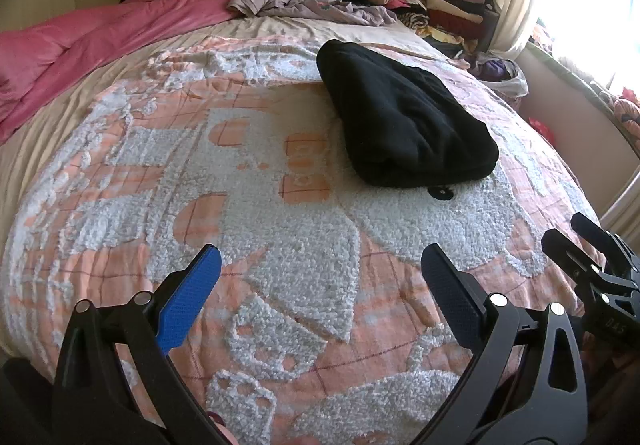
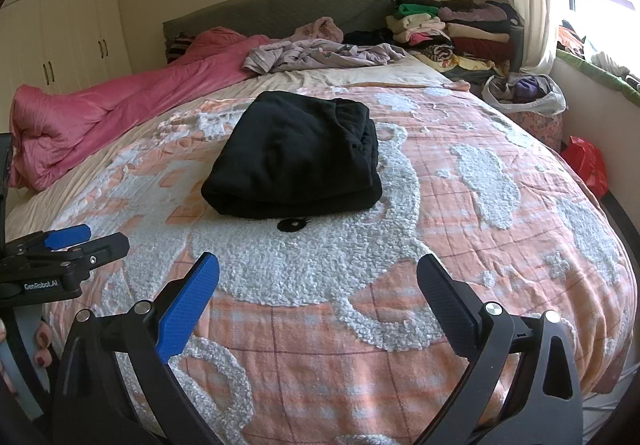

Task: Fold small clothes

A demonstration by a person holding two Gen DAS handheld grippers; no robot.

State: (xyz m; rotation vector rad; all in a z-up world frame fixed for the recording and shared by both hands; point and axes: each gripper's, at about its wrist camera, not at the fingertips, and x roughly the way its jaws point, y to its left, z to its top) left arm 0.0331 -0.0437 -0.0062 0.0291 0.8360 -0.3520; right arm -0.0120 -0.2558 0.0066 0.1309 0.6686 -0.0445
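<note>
Folded black fleece garment (image 2: pixel 294 155) on the bed, both grippers empty and wide.

The left gripper (image 1: pixel 320 277) and right gripper (image 2: pixel 318 281) hover with jaws spread wide over the near part of the peach-and-white tufted bedspread (image 2: pixel 460 245), well apart from the garment, bare bedspread between. The garment's near folded edge faces them; a small black round piece (image 2: pixel 292 224) lies just beside it. A crumpled pink quilt (image 2: pixel 100 121) lines the far left edge.

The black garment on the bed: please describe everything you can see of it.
The black garment looks like soft, fleecy fabric, folded into a thick, roughly rectangular bundle with layered edges at its near side. It lies flat on the orange-and-white bedspread, near the middle of the bed. Neither gripper touches it; both are open and short of it.
</note>
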